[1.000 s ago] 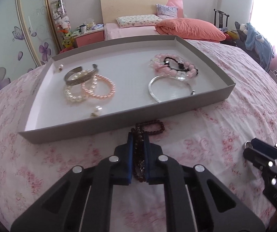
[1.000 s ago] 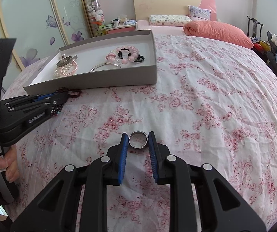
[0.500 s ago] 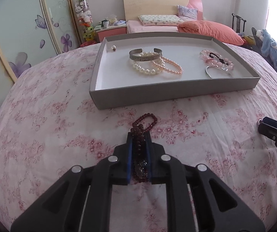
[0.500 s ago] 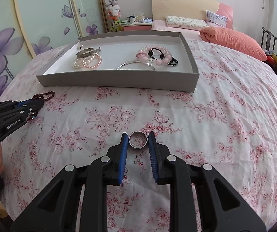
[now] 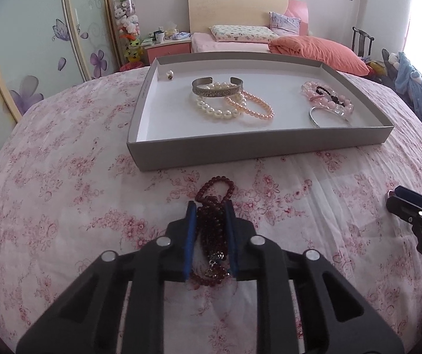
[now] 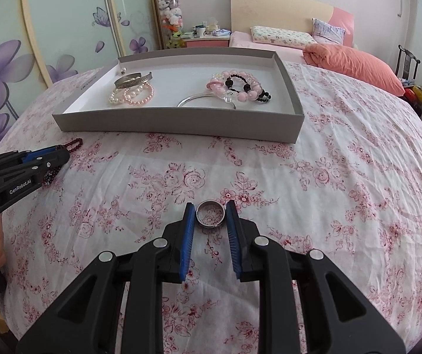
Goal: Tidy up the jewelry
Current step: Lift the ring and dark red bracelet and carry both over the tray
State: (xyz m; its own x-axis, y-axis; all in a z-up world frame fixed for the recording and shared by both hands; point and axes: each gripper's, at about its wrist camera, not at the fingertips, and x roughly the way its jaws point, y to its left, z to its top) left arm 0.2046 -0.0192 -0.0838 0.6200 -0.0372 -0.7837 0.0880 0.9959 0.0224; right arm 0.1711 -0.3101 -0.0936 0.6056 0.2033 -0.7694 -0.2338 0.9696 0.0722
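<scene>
We have the left claw (image 5: 210,206) closed on the dark red bead bracelet (image 5: 213,227), its blue pads pressing the strand from both sides. The bracelet is squeezed into a long narrow loop whose long axis runs straight ahead along the fingers; its free end pokes out past the tips toward the tray, and its clasp end bunches back between the pads. It lies on the floral bed cover (image 5: 63,177).

Our right claw (image 6: 210,209) sits partly open around the silver ring (image 6: 210,214), which lies flat on the cover, opening upward, between the pad tips. We cannot tell whether the pads touch it.

Ahead of both claws stands the grey tray (image 5: 240,147), its near wall between the claws and the jewelry inside. In it, from the left claw's view, a silver cuff (image 5: 217,88) lies ahead with white pearls (image 5: 215,112) and pink pearls (image 5: 255,107) just beside it; a pink bead bracelet (image 5: 327,100) and a thin silver bangle (image 5: 317,118) lie ahead to the right. A small earring (image 5: 169,74) sits in the far left corner.
</scene>
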